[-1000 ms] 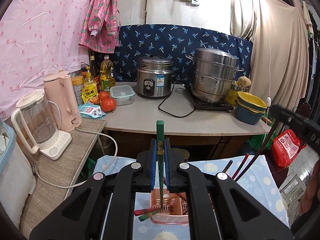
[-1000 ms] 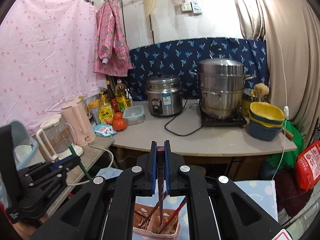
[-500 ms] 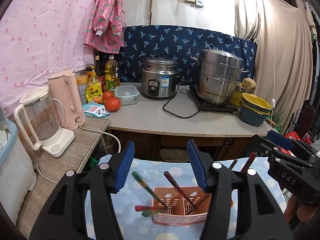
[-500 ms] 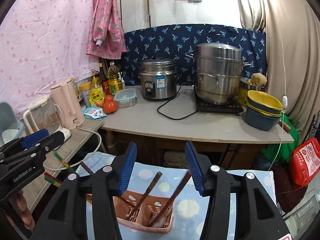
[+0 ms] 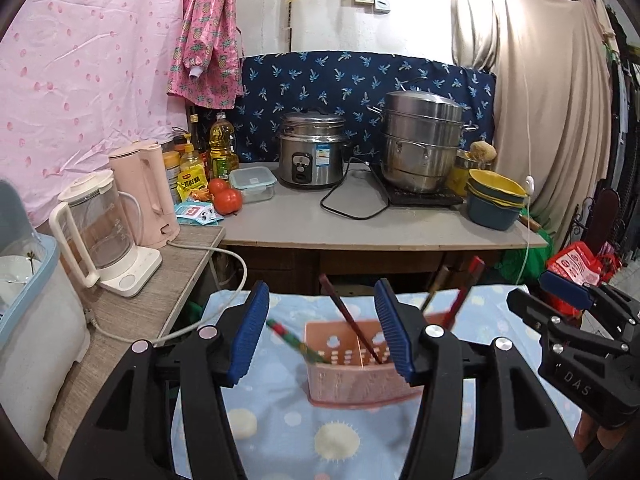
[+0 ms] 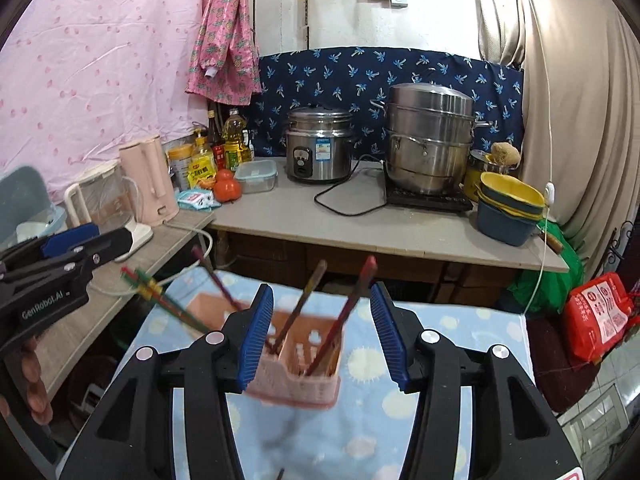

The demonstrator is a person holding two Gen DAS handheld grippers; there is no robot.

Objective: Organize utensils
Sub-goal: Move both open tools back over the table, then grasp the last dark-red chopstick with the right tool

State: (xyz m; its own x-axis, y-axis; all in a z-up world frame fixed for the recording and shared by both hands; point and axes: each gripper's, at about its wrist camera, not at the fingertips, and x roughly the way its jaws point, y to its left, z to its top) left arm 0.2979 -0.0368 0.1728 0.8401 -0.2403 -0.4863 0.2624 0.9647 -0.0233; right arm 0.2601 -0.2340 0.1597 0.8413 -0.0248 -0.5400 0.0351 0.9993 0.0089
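Note:
A pink slotted utensil basket (image 5: pixel 352 364) stands on a blue spotted cloth (image 5: pixel 280 432); it also shows in the right wrist view (image 6: pixel 300 364). Several chopsticks lean in it: dark red ones (image 5: pixel 352 328) (image 6: pixel 344 312), a brown one (image 6: pixel 300 308) and green-red ones (image 5: pixel 296 342) (image 6: pixel 160 300) at its left. My left gripper (image 5: pixel 322 336) is open and empty above the basket. My right gripper (image 6: pixel 320 336) is open and empty above it too. The right gripper appears at the right in the left wrist view (image 5: pixel 576 320); the left gripper appears at the left in the right wrist view (image 6: pixel 68 256).
A counter (image 5: pixel 380 228) behind holds a rice cooker (image 5: pixel 312 152), a steamer pot (image 5: pixel 424 148), stacked bowls (image 5: pixel 496 200), tomatoes (image 5: pixel 228 200) and bottles. A side shelf (image 5: pixel 132 304) holds two kettles (image 5: pixel 100 232). A red bag (image 6: pixel 600 316) lies right.
Both grippers opened and let go of their chopsticks, which now lean in the basket. Both grippers have drawn back a little from it.

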